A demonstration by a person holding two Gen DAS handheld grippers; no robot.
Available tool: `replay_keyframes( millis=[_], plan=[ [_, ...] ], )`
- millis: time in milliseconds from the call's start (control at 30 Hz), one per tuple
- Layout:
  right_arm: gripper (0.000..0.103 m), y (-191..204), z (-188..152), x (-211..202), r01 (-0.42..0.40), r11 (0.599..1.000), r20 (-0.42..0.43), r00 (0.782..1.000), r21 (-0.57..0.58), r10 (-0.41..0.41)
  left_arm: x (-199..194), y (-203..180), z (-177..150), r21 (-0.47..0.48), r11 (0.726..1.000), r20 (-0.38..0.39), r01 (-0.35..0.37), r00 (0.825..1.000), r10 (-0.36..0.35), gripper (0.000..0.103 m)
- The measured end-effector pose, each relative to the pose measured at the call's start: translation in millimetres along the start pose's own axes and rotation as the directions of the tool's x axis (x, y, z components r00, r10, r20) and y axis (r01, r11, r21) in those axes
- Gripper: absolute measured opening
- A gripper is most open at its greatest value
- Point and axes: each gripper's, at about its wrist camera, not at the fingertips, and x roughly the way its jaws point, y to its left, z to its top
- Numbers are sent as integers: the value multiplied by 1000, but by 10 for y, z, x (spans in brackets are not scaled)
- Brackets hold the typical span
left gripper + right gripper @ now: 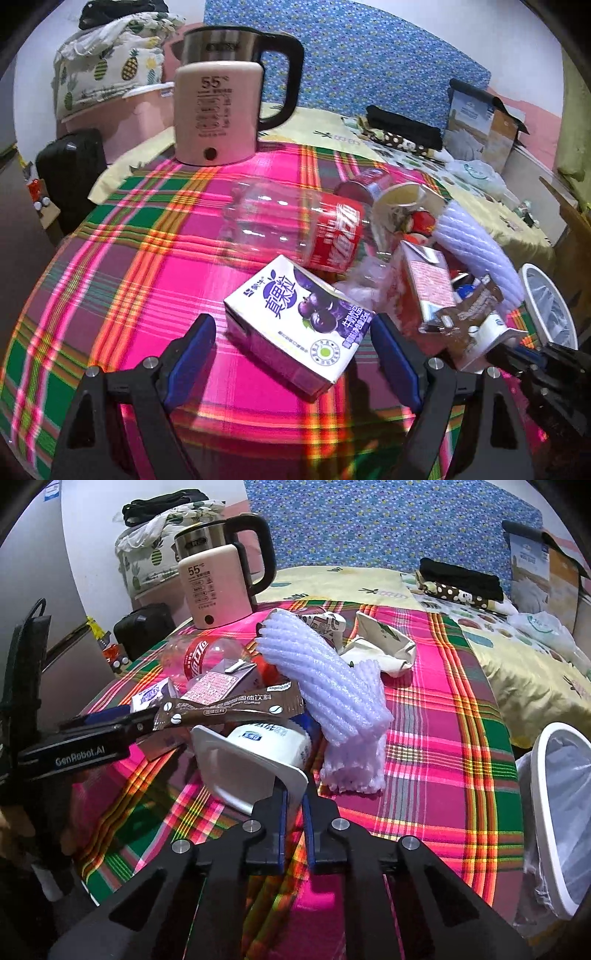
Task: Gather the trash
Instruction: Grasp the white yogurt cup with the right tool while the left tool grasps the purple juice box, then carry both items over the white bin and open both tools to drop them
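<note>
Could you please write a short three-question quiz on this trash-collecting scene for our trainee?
1. True or false: the right gripper has its jaws shut on the rim of the white yogurt cup.
2. Which item lies between the open jaws of the left gripper? A) cola bottle B) purple juice carton C) foam sleeve
3. Fill in: the white-rimmed bin stands to the ____ of the table.

Key: 1 true; 2 B; 3 right.
</note>
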Motion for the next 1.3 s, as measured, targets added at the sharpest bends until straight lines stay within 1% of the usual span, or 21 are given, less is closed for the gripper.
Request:
replay_keyframes(
  millis=[167,267,333,400,500,600,633,733,1100,1300],
  plan=[
    [7,-9,1,-18,-9,1000,12,1000,1,9,-140,273,-55,-37,997,4,-65,998,65,87],
    [7,-15,-13,-41,-12,1000,15,1000,3,12,-213,369,-75,-79,994,9,-79,997,80,87],
    [7,-20,-24,-53,-10,1000,15,1000,5,10,-237,356,-57,-109,993,18,-52,998,55,87],
    [7,-38,-35,-60,-9,1000,15,1000,9,8,-213,253,-14,-102,994,31,-37,999,41,87],
    [6,-51,-30,-75,-3,1000,18,1000,15,2,-60,137,56,-112,993,24,-40,999,43,87],
    [6,-44,-34,-106,0,1000,26,1000,15,0,91,118,95,-136,988,-5,-69,998,69,87],
    [6,-41,-32,-116,-1,1000,28,1000,15,0,120,127,99,-142,987,-10,-77,997,76,85],
    [6,-37,-50,-148,-6,1000,35,999,13,5,101,155,86,-136,986,-10,-96,995,96,69],
    [6,-17,-174,-351,-22,1000,59,998,8,22,-336,150,-98,-80,996,46,-50,998,54,62],
    [6,-59,-229,-500,-11,1000,84,996,22,9,-616,-7,-173,-45,999,73,-1,997,4,62]
  ],
)
